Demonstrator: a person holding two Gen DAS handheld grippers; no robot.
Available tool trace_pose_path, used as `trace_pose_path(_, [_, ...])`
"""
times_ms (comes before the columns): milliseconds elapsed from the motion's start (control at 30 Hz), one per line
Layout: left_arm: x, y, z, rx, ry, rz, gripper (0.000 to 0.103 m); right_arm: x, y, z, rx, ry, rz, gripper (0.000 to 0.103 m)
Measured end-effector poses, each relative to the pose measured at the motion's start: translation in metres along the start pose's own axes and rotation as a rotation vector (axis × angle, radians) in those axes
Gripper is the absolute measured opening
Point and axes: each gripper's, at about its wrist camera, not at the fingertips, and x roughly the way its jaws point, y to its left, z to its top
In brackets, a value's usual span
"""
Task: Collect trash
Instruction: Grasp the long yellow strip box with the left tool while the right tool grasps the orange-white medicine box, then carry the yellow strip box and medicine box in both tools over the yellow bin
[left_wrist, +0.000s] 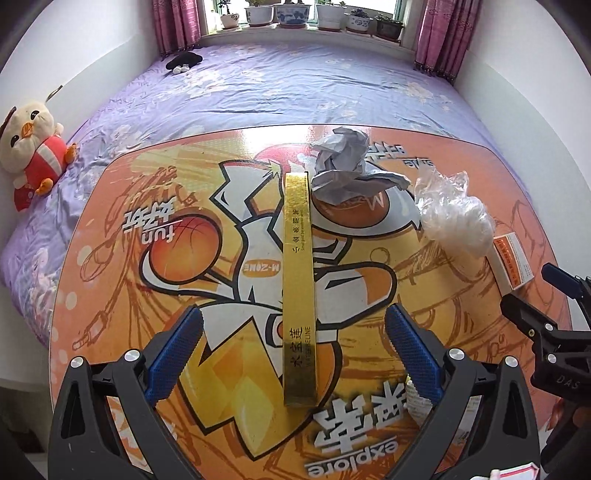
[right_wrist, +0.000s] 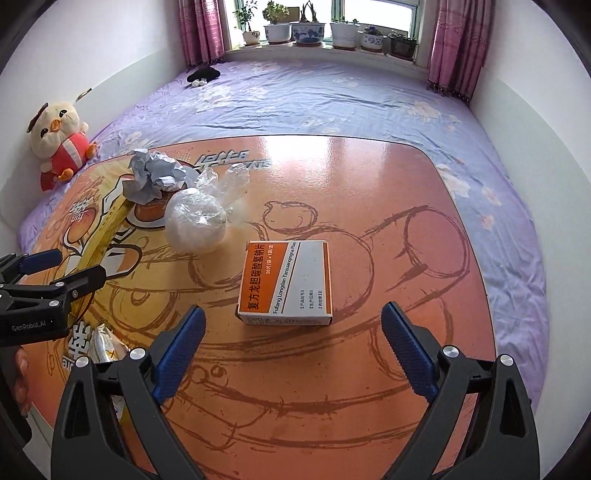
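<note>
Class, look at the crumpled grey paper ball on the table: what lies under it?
The crumpled grey paper ball overlaps the far end of the long gold box and the printed orange tabletop. Whatever sits beneath its middle is covered.

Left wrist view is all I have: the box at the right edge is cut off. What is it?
Observer: An orange and white medicine box, flat on the table, whole in the right wrist view.
Operator: Is the right gripper on it?
Observer: No. The right gripper is open, and the box lies just ahead of the gap between its fingers, untouched.
Operator: Anything beside the box?
Observer: A clear plastic bag, apart from it, up and left in the picture.
</note>
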Motion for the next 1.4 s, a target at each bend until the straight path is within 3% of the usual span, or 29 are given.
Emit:
trace_pose_path(267, [0.012, -0.002, 0.009, 0.021, 0.003, 0.000, 0.092, 0.010, -0.007, 0.006, -0.005, 0.006, -0.007, 0.095])
trace_pose_path(400, [0.011, 0.001, 0.011, 0.027, -0.021, -0.003, 0.084, 0.009, -0.006, 0.010, -0.020, -0.007, -0.016, 0.083])
trace_pose_path(500, [0.010, 0.005, 0.013, 0.028, -0.036, 0.001, 0.072, 0.010, -0.007, 0.015, -0.032, -0.020, -0.003, 0.069])
trace_pose_path(600, [0.009, 0.011, 0.014, 0.028, -0.045, 0.005, 0.053, 0.009, -0.005, 0.018, -0.040, -0.026, 0.010, 0.053])
trace_pose_path(833, [0.007, 0.024, 0.014, 0.009, -0.036, 0.008, 0.018, 0.008, -0.005, 0.018, -0.046, -0.030, 0.027, 0.051])
trace_pose_path(1400, [-0.007, 0.039, -0.004, -0.067, -0.031, -0.062, 0.018, -0.009, -0.020, 0.009, -0.006, -0.032, 0.067, 0.051])
